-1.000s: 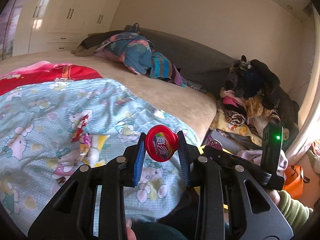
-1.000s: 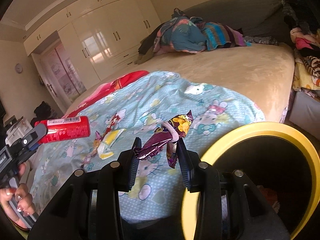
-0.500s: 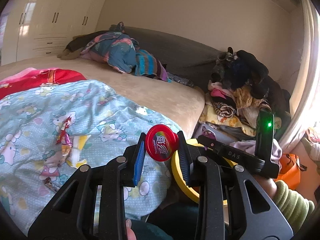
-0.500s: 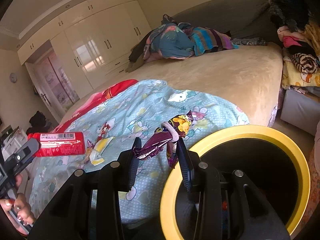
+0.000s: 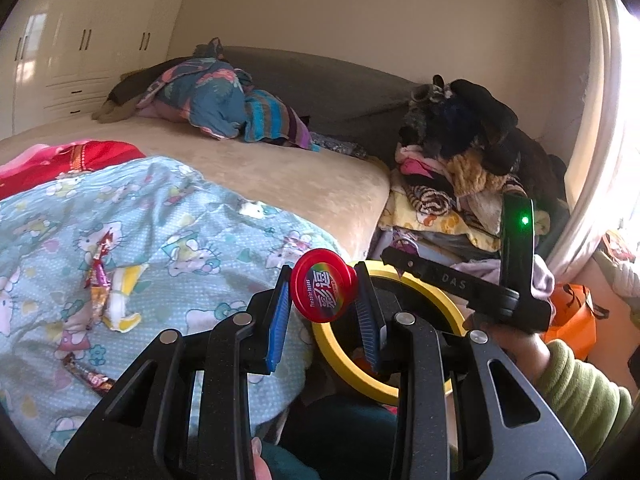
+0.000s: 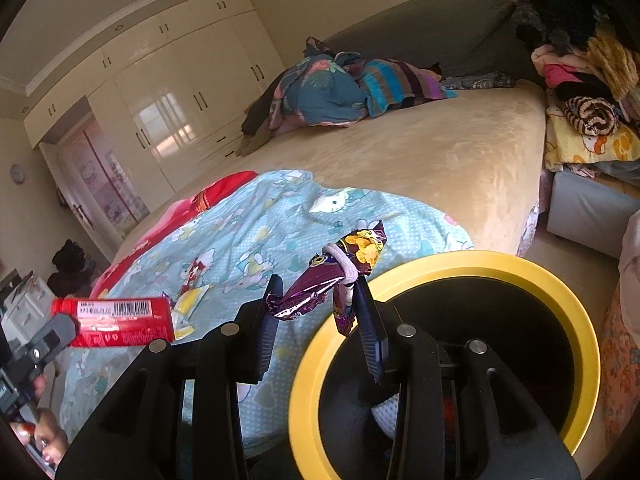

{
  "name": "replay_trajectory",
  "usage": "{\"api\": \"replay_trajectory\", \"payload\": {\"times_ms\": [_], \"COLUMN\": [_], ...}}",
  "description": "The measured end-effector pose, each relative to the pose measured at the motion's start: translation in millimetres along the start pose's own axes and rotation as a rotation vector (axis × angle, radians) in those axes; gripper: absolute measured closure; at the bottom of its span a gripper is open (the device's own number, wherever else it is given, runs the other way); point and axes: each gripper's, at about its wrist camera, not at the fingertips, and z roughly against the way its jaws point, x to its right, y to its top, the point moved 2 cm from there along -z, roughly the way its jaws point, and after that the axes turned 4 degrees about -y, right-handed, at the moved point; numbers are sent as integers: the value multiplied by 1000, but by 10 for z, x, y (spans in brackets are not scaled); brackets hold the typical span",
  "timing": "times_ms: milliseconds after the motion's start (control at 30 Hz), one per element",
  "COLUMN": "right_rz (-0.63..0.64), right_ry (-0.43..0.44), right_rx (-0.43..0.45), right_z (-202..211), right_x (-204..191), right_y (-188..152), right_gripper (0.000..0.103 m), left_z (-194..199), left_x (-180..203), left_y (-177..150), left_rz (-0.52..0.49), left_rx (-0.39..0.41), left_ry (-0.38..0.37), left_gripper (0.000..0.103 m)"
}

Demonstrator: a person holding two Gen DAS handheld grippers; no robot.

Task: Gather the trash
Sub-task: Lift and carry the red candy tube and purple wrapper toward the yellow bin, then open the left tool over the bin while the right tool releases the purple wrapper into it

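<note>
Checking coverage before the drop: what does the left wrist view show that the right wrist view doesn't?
Left wrist only: the red tube's cap end, a dark wrapper low on the quilt, the right gripper's body seen side-on.
Right wrist only: the purple snack bag in the right gripper, the bin's dark inside, the wall clock.
Both: yellow-rimmed bin, Hello Kitty quilt, yellow wrapper.

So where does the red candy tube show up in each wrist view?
Left wrist view: the red candy tube sits end-on at lower centre, clamped in the left tool.
Right wrist view: the same tube lies sideways at the left edge, barcode up, in the left tool.
Shared landmark: the yellow-rimmed bin, lower right in both views.
</note>
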Motion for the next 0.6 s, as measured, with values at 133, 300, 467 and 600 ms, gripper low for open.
{"api": "replay_trajectory", "payload": {"times_ms": [133,300,467,600], "right_rz": [-11,-29,-50,-62], "right_ry": [-10,-30,-49,-62], "right_rx": [4,5,1,-4], "right_z": [33,52,56,50], "right_x": [79,185,299,374], "right_y": [16,24,17,1], "right_gripper": [68,68,68,68], "left_z": [-49,-123,-193,-256], "left_x": [76,159,235,293], "left_y": [-40,-83,-147,-198], "left_rz": [-15,-29,-42,-54], "left_rx": [-15,-32,-54,-73], "left_ry": [-12,-22,-32,-38], "left_gripper": [79,79,79,79]}}
